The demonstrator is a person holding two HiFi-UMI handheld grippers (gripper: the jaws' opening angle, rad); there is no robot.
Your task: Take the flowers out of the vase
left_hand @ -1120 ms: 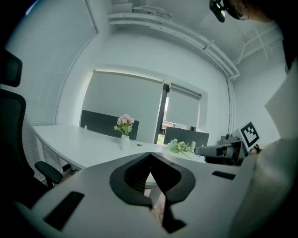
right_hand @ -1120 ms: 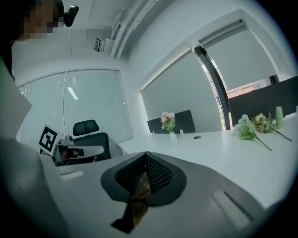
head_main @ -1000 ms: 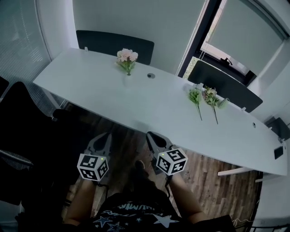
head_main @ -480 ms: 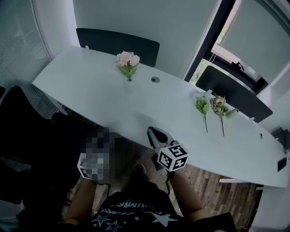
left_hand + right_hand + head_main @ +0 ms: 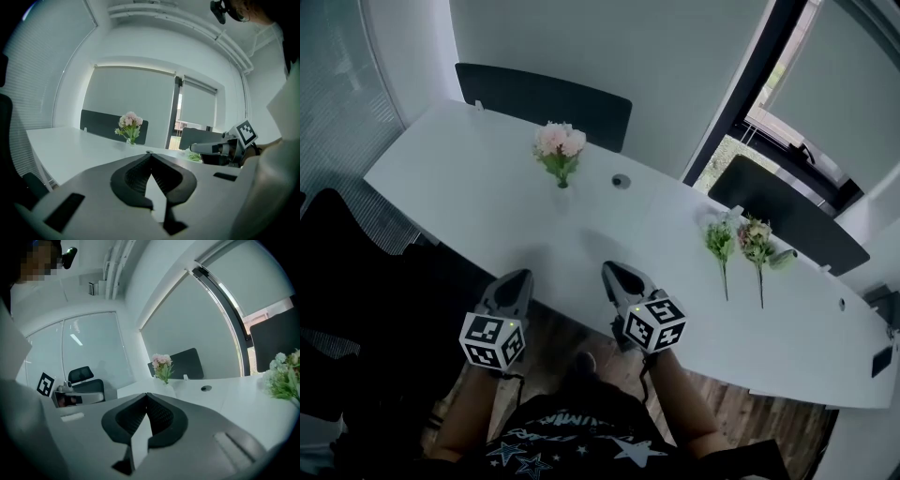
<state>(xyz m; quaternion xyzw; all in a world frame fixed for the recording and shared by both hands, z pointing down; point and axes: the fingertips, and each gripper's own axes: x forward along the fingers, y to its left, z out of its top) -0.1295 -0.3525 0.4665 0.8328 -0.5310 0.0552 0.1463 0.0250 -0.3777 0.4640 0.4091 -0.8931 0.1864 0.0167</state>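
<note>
The left hand-held gripper (image 5: 519, 278) hangs at the tabletop's (image 5: 450, 178) near edge, jaws clenched on nothing. Farther back, pink flowers (image 5: 560, 148) stand in what seems a pale vase (image 5: 562, 184), barely visible. The right hand-held gripper (image 5: 610, 271), likewise clenched and empty, hovers alongside. Two loose sprigs (image 5: 757, 242) lie far right.

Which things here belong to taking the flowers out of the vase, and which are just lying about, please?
For the job: pink flowers, standing in the vase; left gripper and right gripper, both shut, empty.

Lying about: two loose flower stems on the table, perhaps taken out already; round table port; dark chair backs.
</note>
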